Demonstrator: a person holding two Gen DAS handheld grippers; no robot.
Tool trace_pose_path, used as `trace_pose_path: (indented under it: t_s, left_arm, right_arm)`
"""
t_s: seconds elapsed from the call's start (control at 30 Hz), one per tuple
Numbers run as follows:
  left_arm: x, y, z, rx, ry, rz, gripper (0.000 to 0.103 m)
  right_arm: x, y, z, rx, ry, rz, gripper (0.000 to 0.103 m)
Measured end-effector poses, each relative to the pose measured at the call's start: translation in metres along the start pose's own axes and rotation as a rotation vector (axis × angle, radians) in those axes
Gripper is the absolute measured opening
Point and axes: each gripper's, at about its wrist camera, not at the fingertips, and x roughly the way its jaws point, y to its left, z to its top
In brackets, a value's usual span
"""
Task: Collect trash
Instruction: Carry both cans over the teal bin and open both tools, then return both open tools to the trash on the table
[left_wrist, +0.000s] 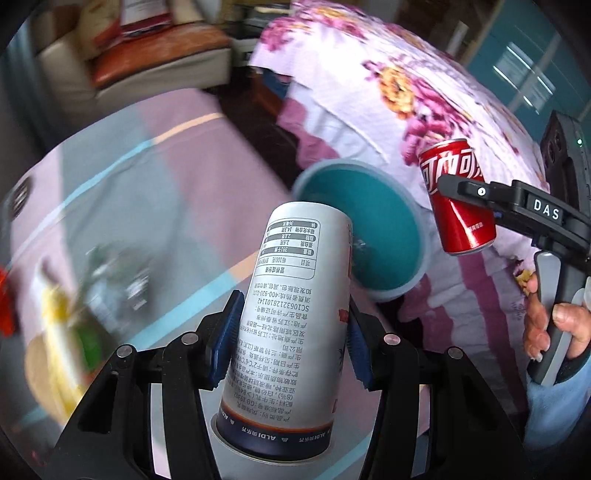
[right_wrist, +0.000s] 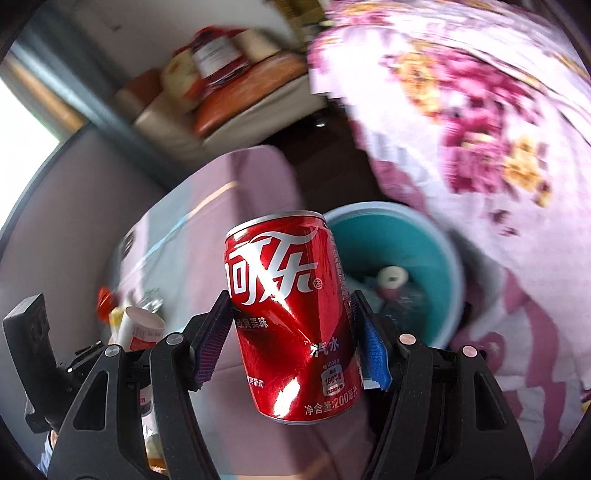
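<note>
Both jaws grip trash. From the left wrist, the left gripper (left_wrist: 291, 332) clamps a white can (left_wrist: 291, 317), short of the teal bin (left_wrist: 417, 236). From the right wrist, the right gripper (right_wrist: 291, 339) pinches a red cola can (right_wrist: 291, 314); the bin holds some rubbish, both cans undropped.

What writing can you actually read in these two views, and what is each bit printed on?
"DAS": on the right gripper, seen from the left wrist view.
"ALDI": on the dark bottom band of the white can, upside down.
"400-920-010": on the white can's small print; the rest is too fine to read surely.
"200": beside Chinese characters low on the red cola can.
"180": small badge on the red cola can.
Background papers: blurred.
</note>
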Motion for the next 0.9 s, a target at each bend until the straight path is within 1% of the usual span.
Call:
trace_pose_path:
  t_s: [0.03,0.17,0.37,0.43,0.47,0.5,0.57,0.9]
  left_arm:
    - [0.01,-0.009,0.007,0.018,0.009,-0.006,0.053]
    - [0.038,-0.031,0.025,0.044,0.037,-0.025,0.053]
    - [0.064,-0.051,0.039,0.061,0.069,-0.041,0.054]
    - [0.068,-0.054,0.041,0.062,0.073,-0.034,0.058]
    - [0.068,-0.055,0.041,0.064,0.071,-0.032,0.063]
    - [0.069,-0.056,0.041,0.068,0.067,-0.024,0.071]
    - [0.068,-0.056,0.041,0.07,0.057,-0.007,0.082]
    - [0.059,-0.047,0.038,0.058,0.038,-0.004,0.083]
  right_arm:
    - [-0.001,-0.013,0.001,0.026,-0.005,-0.015,0.061]
    - [0.0,-0.039,0.002,0.061,-0.009,-0.041,0.061]
    - [0.011,-0.06,0.007,0.09,0.005,-0.047,0.061]
    - [0.014,-0.06,0.007,0.092,0.008,-0.048,0.061]
    - [0.016,-0.06,0.007,0.092,0.01,-0.047,0.061]
    - [0.017,-0.061,0.007,0.09,0.013,-0.048,0.062]
    - [0.022,-0.06,0.008,0.086,0.018,-0.049,0.062]
    - [0.029,-0.053,0.008,0.075,0.033,-0.064,0.061]
